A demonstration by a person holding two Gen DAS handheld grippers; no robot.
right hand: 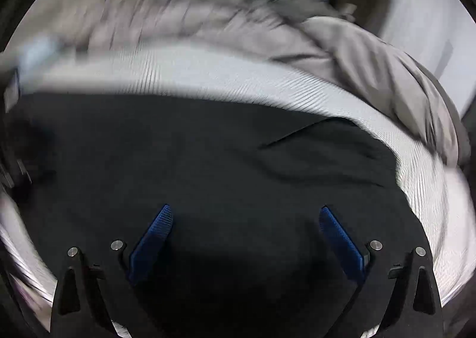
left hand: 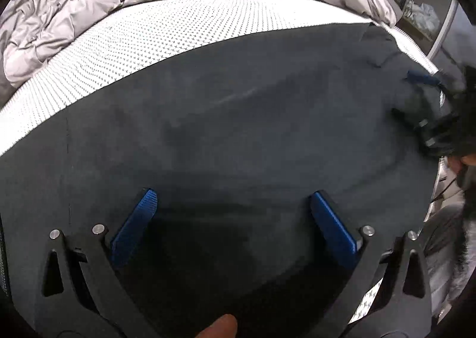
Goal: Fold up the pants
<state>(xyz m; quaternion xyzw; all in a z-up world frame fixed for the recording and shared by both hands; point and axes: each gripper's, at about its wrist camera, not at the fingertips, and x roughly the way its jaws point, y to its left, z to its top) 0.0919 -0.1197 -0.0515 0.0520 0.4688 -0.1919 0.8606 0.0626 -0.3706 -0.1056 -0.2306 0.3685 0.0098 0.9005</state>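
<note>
Dark pants (left hand: 238, 135) lie spread flat on a white patterned mattress (left hand: 134, 46). In the left wrist view my left gripper (left hand: 232, 198) hovers just above the cloth, open, with nothing between its blue pads (left hand: 134, 227). At that view's right edge the right gripper (left hand: 428, 105) shows blurred over the pants' end. In the right wrist view the pants (right hand: 223, 165) fill the lower half, with a fold line near their far right. My right gripper (right hand: 245, 213) is open above them and holds nothing. This view is blurred by motion.
A crumpled grey quilt (left hand: 119, 1) is heaped along the far side of the mattress, and the quilt (right hand: 372, 64) also lies at the right in the right wrist view. A dark frame with glass (left hand: 422, 1) stands beyond the bed's corner. A fingertip (left hand: 220, 327) shows at the bottom.
</note>
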